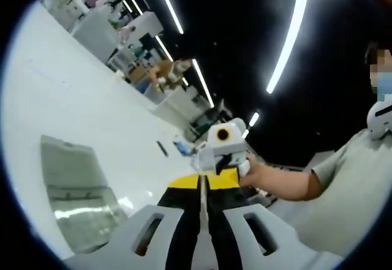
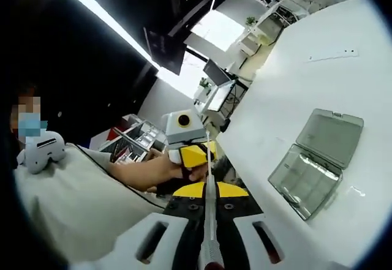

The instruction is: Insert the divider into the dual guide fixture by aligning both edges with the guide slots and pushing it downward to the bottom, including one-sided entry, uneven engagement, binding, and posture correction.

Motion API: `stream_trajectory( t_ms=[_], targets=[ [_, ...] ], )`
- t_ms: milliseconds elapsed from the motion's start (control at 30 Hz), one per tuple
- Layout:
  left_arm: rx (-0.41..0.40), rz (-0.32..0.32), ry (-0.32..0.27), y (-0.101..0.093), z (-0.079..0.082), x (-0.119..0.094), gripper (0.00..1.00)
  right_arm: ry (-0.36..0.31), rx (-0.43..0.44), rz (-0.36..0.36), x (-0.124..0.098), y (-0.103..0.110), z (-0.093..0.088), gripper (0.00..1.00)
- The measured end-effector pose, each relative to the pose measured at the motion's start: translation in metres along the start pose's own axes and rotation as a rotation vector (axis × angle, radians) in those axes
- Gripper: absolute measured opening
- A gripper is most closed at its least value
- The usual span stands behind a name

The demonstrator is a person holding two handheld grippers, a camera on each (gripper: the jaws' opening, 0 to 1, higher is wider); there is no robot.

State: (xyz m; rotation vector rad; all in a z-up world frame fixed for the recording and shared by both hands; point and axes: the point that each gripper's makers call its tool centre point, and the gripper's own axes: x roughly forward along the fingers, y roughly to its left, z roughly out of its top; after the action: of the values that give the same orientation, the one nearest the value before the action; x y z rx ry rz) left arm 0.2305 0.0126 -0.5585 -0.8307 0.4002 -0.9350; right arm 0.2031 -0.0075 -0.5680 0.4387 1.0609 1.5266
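A thin pale divider shows edge-on as a narrow strip between my left gripper's yellow-tipped jaws, which are shut on it. Its far end reaches my right gripper, held by a hand just beyond. In the right gripper view the same divider runs up from my right gripper, shut on it, to my left gripper opposite. The fixture is a clear plastic compartment box, lid open, lying on the white table to the left, well away from both grippers. The same box lies at the right.
A person in a grey shirt stands close behind the grippers at the table's edge. Small dark items lie on the table farther off. Desks and equipment fill the room behind, under long ceiling lights.
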Motion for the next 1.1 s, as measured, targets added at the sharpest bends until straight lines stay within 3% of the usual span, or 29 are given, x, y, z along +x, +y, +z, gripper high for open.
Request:
stream_trajectory(
  t_ms=[267,500,833,1100],
  targets=[
    [0.018,0.06,-0.032,0.009,0.002,-0.008,0.01,0.035,-0.01,-0.088,0.009,-0.006,0.002,0.0],
    [0.048,0.075,-0.056,0.009,0.005,-0.016,0.01,0.052,-0.015,-0.11,0.014,-0.004,0.004,0.0],
    [0.123,0.151,-0.076,0.02,0.011,-0.028,0.04,0.069,-0.027,-0.157,0.013,-0.011,0.003,0.0],
    [0.209,0.2,-0.013,0.025,-0.003,-0.028,0.08,0.072,-0.01,-0.204,0.009,-0.019,0.004,0.0]
  ],
)
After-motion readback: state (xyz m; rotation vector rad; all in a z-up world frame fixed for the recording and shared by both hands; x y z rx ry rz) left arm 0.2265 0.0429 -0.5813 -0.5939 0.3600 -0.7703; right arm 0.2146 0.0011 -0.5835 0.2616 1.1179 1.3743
